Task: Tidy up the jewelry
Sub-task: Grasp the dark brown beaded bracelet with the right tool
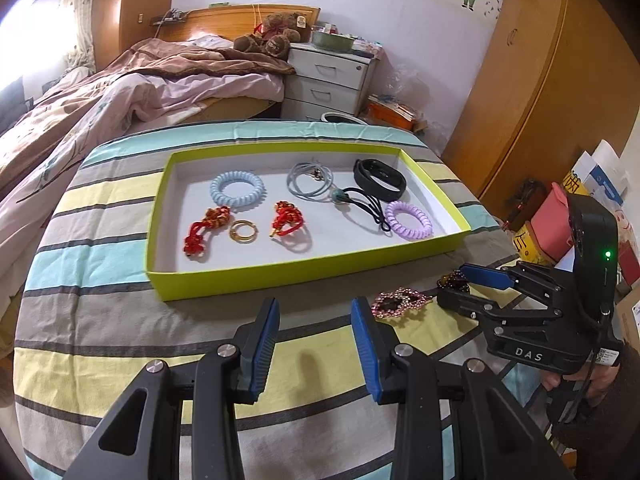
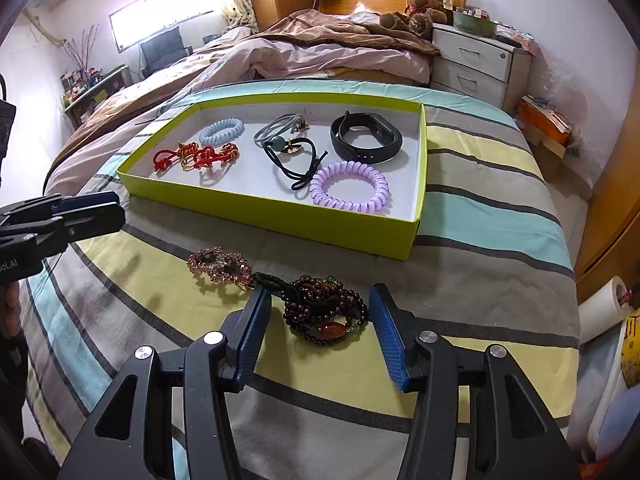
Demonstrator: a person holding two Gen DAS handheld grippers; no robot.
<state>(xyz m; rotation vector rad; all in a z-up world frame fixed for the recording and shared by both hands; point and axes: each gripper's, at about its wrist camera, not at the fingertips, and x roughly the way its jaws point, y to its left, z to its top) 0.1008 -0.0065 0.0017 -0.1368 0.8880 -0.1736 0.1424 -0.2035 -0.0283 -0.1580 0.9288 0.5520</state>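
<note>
A lime-green tray (image 1: 280, 272) (image 2: 280, 216) on the striped tablecloth holds hair ties and bracelets: a blue coil (image 1: 237, 190), a purple coil (image 1: 409, 219) (image 2: 350, 186), red knots (image 1: 286, 218), a gold ring (image 1: 243, 232), a black band (image 1: 380, 178) (image 2: 366, 140). Outside it lie a pink rhinestone brooch (image 1: 398, 302) (image 2: 222, 264) and a dark bead bracelet (image 2: 324, 308). My right gripper (image 2: 320, 334) (image 1: 460, 284) is open with its jaws on either side of the bead bracelet. My left gripper (image 1: 316, 344) is open and empty above the cloth, in front of the tray.
The table's front and right edges are close. A bed (image 1: 120, 92) lies behind the table, a white nightstand (image 1: 332, 76) beyond it, and a wooden wardrobe (image 1: 540, 80) to the right. Boxes and bags (image 1: 560, 224) crowd the floor at right.
</note>
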